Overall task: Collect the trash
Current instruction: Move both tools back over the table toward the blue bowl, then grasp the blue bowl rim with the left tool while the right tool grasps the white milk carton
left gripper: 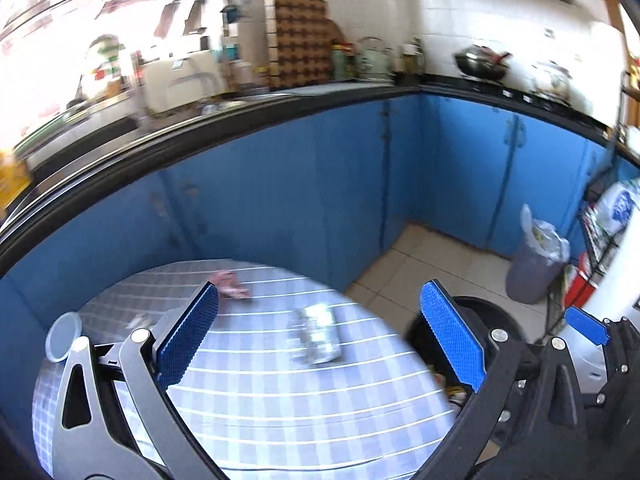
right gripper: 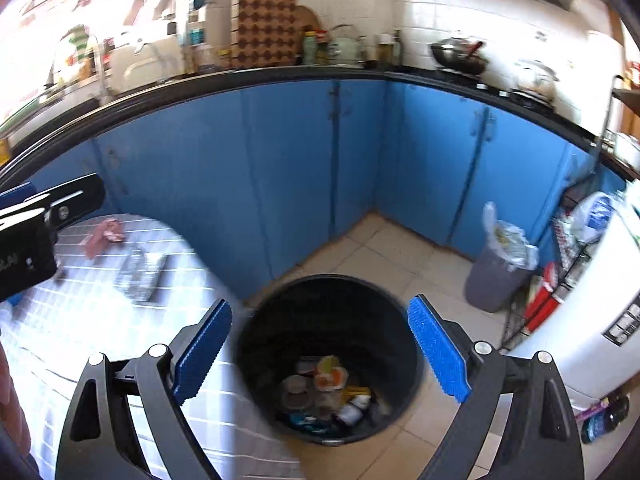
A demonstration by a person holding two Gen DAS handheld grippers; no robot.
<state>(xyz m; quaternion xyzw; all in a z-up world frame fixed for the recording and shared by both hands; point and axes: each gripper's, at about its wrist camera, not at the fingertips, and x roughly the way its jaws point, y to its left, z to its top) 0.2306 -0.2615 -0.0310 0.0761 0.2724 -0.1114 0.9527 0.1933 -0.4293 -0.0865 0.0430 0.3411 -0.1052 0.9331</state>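
A crumpled silvery wrapper [left gripper: 317, 335] lies on the round checked table [left gripper: 280, 408]; it also shows in the right wrist view [right gripper: 138, 275]. A pink crumpled scrap [left gripper: 231, 286] lies farther back on the table, also in the right wrist view [right gripper: 105, 235]. My left gripper [left gripper: 320, 336] is open and empty above the table, the wrapper between its fingers in view. My right gripper [right gripper: 320, 344] is open and empty above the black bin [right gripper: 416, 360], which holds several pieces of trash [right gripper: 328, 392]. The bin stands on the floor right of the table.
A white lid or dish [left gripper: 63, 336] sits at the table's left edge. Blue cabinets [right gripper: 320, 160] under a cluttered black counter run behind. A grey bin with a plastic liner [right gripper: 496, 272] stands in the corner by a rack and a white appliance [right gripper: 580, 320].
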